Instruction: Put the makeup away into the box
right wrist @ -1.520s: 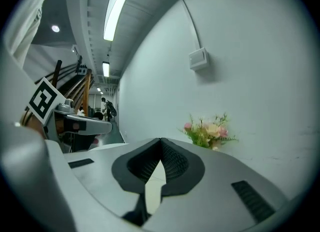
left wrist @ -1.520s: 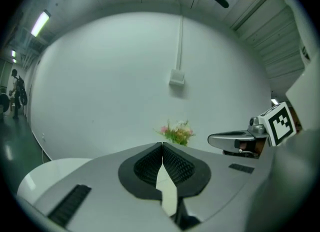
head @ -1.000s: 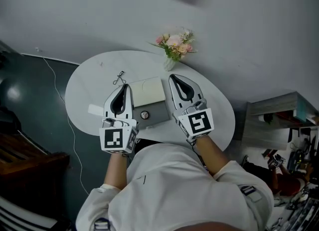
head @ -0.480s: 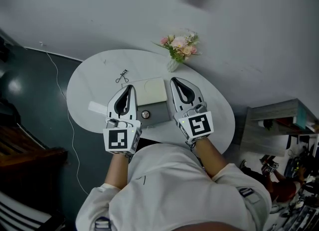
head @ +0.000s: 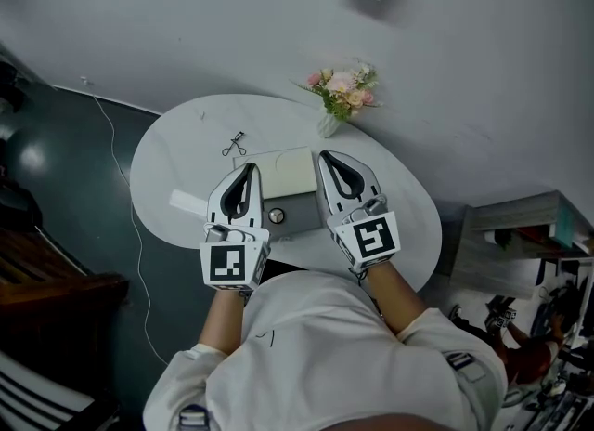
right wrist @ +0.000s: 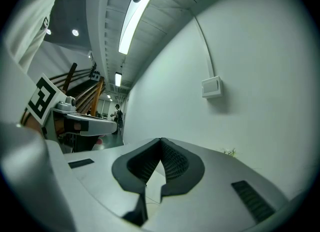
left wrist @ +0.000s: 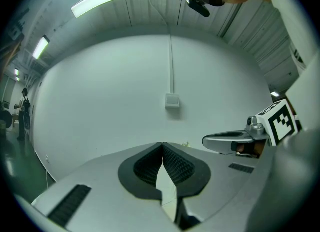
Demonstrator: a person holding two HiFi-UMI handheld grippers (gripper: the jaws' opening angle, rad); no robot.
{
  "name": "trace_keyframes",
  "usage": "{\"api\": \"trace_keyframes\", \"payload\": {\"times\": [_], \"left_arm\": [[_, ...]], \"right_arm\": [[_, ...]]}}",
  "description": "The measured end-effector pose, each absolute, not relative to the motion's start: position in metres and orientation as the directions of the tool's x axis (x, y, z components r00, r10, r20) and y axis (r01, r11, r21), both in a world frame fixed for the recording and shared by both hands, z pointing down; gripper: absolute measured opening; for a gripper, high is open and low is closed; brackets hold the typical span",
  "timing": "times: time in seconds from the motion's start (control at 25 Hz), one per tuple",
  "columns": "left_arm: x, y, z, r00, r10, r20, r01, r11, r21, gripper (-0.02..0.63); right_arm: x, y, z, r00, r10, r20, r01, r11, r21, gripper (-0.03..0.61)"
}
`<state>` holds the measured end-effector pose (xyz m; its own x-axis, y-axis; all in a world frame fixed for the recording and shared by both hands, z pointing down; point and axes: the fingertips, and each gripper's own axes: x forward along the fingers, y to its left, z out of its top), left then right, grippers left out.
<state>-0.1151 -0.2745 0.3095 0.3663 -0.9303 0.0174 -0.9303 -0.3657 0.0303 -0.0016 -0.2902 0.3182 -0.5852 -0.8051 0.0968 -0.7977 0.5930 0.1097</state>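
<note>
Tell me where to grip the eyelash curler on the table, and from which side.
Pinch the eyelash curler across its narrow middle, coming from above, probably with the left gripper. It lies flat on the table, left of the box.

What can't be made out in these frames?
Head view: box sides covered by left gripper and right gripper.
Head view: round item on it too small to identify.
Head view: white strip near table edge, too small.
Gripper views: tabletop mostly behind own shut jaws.
</note>
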Motion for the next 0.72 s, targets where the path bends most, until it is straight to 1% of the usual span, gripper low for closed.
{"api": "trace_keyframes", "payload": {"times": [0.32, 0.44, 0.72], "left_arm": [[-0.124, -0.270, 0.311, 0.327, -0.944, 0.040, -0.945, -0.326, 0.040, 0.018], [-0.124, -0.267, 0.309, 0.341, -0.940, 0.022, -0.940, -0.340, 0.027, 0.018], [-0.128, -0.272, 0.312, 0.323, -0.946, 0.041, -0.946, -0.322, 0.030, 0.018]], "right_arm": [[-0.007, -0.289, 0.319, -0.603, -0.792, 0.092, -0.786, 0.610, 0.097, -0.003], [-0.010, -0.287, 0.318, -0.611, -0.787, 0.090, -0.781, 0.617, 0.095, -0.003], [-0.014, -0.290, 0.320, -0.620, -0.779, 0.092, -0.773, 0.627, 0.100, -0.003]]}}
